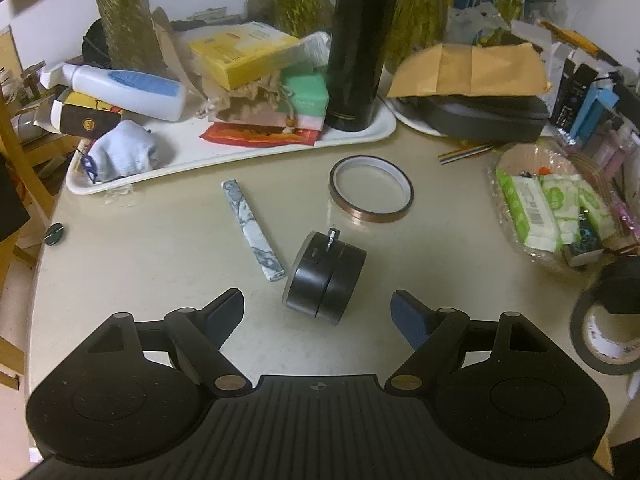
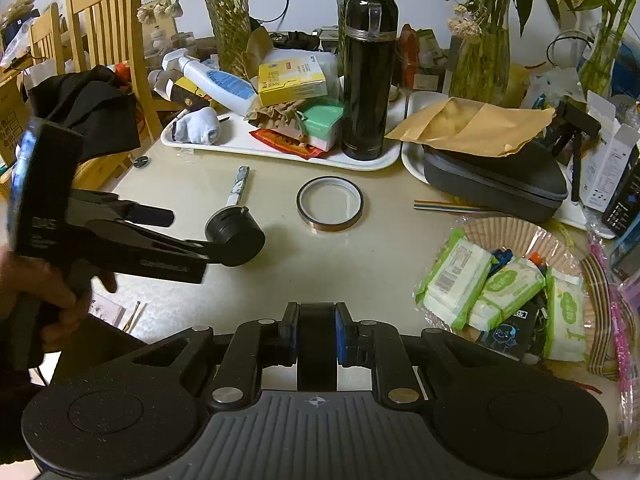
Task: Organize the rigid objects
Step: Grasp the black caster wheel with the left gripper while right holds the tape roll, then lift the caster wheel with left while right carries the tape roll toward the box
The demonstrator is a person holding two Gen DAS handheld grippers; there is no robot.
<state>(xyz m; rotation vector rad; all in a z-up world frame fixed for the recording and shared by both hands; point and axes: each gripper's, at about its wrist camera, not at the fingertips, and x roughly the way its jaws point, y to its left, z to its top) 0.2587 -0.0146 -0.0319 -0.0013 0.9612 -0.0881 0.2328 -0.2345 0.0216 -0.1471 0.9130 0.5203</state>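
A black caster wheel [image 1: 324,276] with a short metal stem lies on the beige table [image 1: 140,280]. My left gripper [image 1: 318,316] is open, a fingertip on each side of the caster with gaps showing. The right wrist view shows this left gripper [image 2: 192,232] in a person's hand, reaching the caster [image 2: 240,240]. My right gripper [image 2: 318,336] is shut on a black tape roll [image 2: 318,344], also seen at the right edge as a tape roll [image 1: 608,340]. A marbled stick [image 1: 252,228] and a copper tape ring [image 1: 370,188] lie beyond the caster.
A white tray [image 1: 240,160] at the back holds a black flask [image 1: 358,52], boxes, a bottle and a sock. A black case [image 1: 488,116] under a brown envelope sits back right. A basket [image 1: 520,168] of wipe packs stands at the right. Vases line the wall.
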